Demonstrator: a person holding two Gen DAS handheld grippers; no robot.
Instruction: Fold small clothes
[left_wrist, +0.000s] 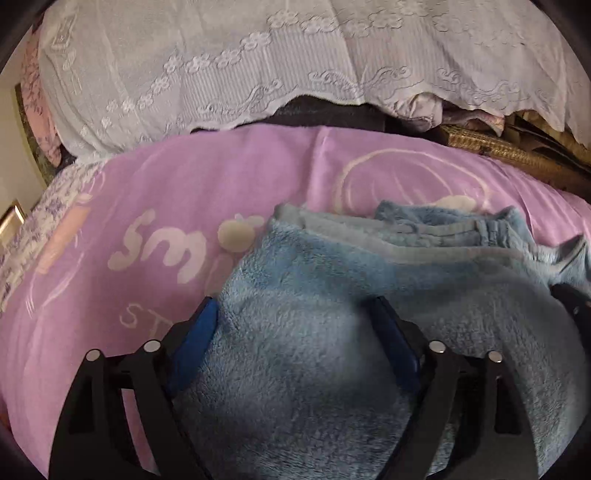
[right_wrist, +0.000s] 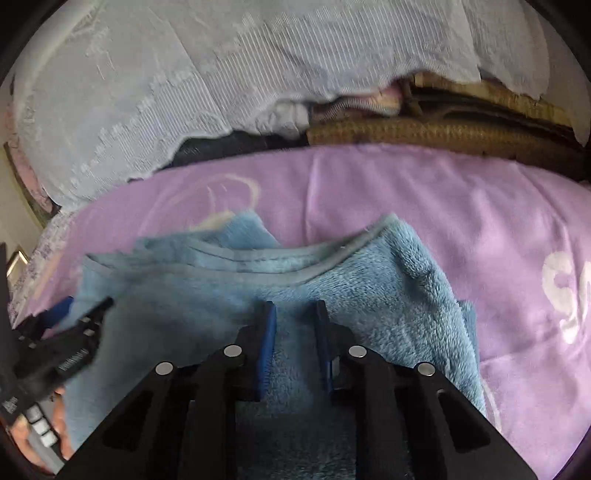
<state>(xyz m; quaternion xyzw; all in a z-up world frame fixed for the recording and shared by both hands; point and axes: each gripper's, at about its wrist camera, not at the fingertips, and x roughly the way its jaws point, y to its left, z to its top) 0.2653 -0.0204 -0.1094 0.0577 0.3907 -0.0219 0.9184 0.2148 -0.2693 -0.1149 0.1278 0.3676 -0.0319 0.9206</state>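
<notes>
While the blue fleece garment (left_wrist: 314, 314) lies bunched on the purple blanket (left_wrist: 147, 184), we hold the left gripper (left_wrist: 293, 314) spread wide above its near fold, pinching nothing. On the garment's other side, the right gripper (right_wrist: 295, 314) has its jaws narrowed over the fleece; whether they pinch the pile we cannot tell. We judge a fold is just laid, and next we need a free edge or the banded hem (right_wrist: 258, 258) to fold over again. Beyond the garment the blanket shows white lettering (left_wrist: 162, 247). Farther still lie a white lace cloth (left_wrist: 258, 66) and a woven mat (right_wrist: 424, 134).
</notes>
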